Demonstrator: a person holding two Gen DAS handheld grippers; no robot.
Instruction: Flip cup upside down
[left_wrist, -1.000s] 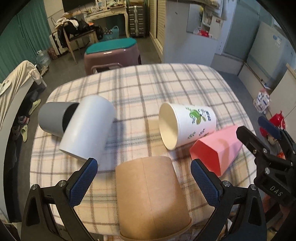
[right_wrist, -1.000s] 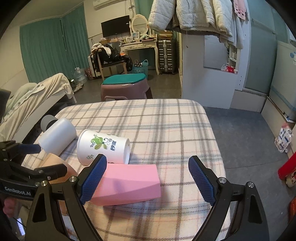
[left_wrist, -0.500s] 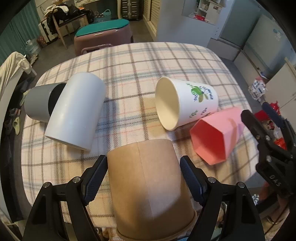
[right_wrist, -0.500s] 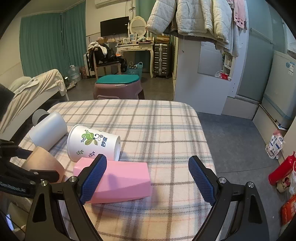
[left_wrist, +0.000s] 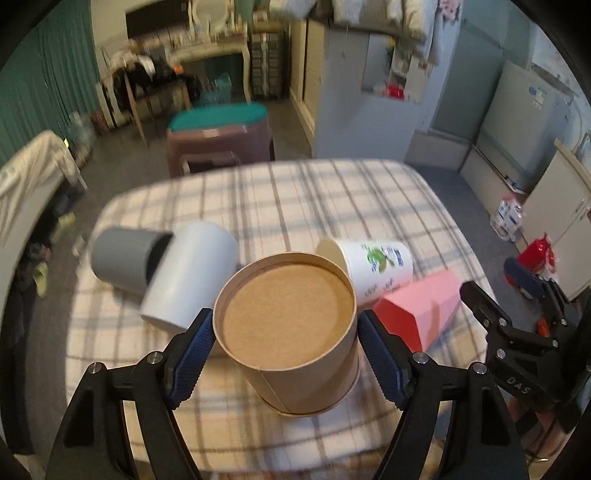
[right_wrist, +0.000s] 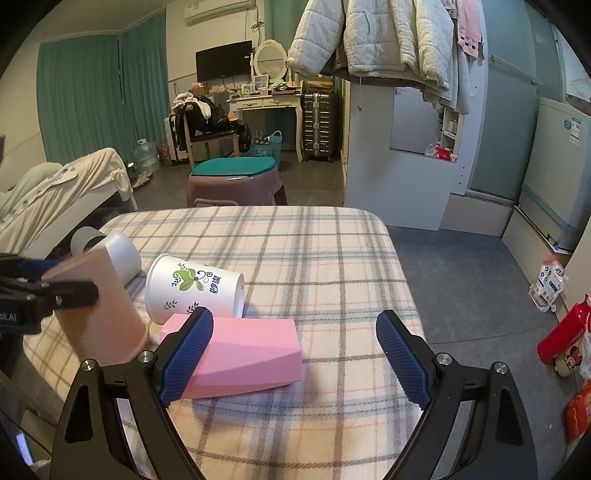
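Left fingers (left_wrist: 192, 350) pinch brown cup (left_wrist: 291, 332), base up, rim near checked table (left_wrist: 332, 206). Right gripper (right_wrist: 295, 354) spread, empty, above pink cup (right_wrist: 251, 350). Lower level; release once rim sits flat.

A table (right_wrist: 317, 251) covered with a plaid cloth carries the cups. On it lie a pink cup (right_wrist: 251, 350), a white leaf-printed cup (right_wrist: 195, 288), a plain white cup (left_wrist: 188, 277) and a grey cup (left_wrist: 122, 258), all on their sides.
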